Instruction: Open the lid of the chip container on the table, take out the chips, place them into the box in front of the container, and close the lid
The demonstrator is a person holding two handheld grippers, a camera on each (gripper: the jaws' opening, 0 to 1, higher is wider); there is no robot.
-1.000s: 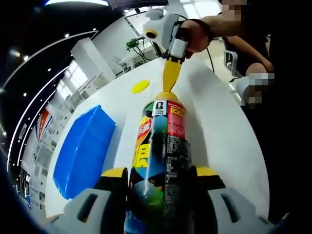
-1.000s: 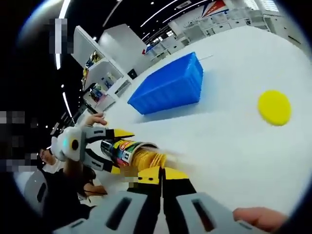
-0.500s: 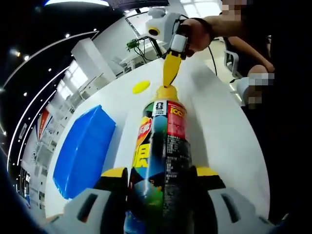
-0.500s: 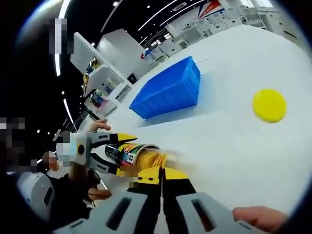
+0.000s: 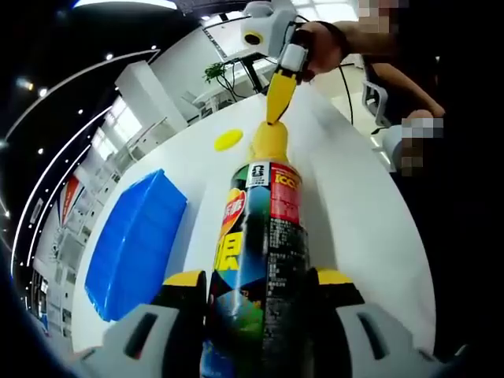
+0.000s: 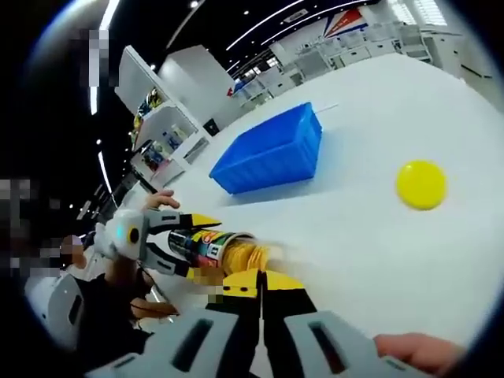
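Grey hand-held gripper (image 5: 262,295), yellow-tipped black jaws

Chips sliding out of the can
Right gripper (image 5: 275,106) has pulled back, drawing the chip stack (image 5: 269,142) farther out of the chip container (image 5: 264,260)

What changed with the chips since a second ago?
The right gripper, shut on the chips, drew the stack further out of the chip container. The left gripper stays clamped on the container. The yellow lid and blue box haven't moved.

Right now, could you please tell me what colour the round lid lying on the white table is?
Yellow: the round lid shows best in the right gripper view.
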